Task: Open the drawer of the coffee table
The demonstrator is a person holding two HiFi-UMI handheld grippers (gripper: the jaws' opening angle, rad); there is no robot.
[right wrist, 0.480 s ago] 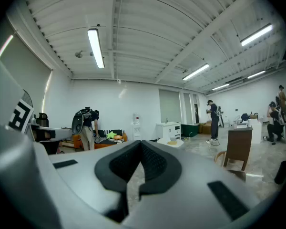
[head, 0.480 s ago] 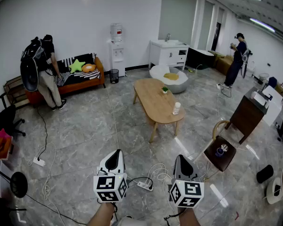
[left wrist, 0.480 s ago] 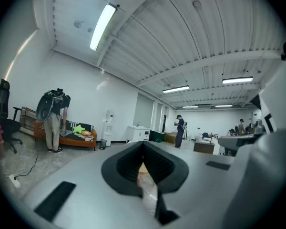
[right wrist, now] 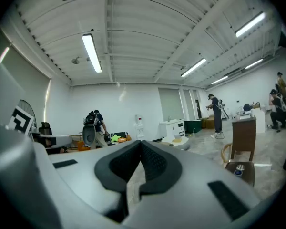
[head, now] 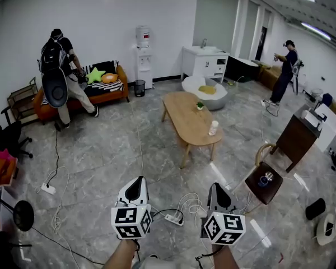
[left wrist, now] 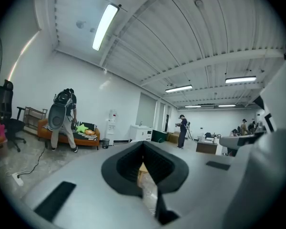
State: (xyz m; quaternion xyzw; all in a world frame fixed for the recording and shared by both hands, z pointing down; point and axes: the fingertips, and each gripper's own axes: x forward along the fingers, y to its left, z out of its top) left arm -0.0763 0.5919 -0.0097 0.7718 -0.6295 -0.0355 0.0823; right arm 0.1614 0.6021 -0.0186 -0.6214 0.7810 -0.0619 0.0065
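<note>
Wooden coffee table [head: 187,119] stands well beyond left claw [head: 136,182] and right claw [head: 215,188].

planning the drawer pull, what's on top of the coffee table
On the coffee table: a small green plant near the middle and a pale container toward the near end. Under the tabletop is covered; no drawer shows.

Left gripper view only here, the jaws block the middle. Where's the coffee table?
Observer: Head view shows the coffee table well ahead of the left gripper, across the floor.
Operator: Right gripper?
Observer: The right gripper is shut and empty in its own view.
Operator: Anything underfoot?
Observer: A power strip lies on the floor, seen between the two grippers in the head view.
</note>
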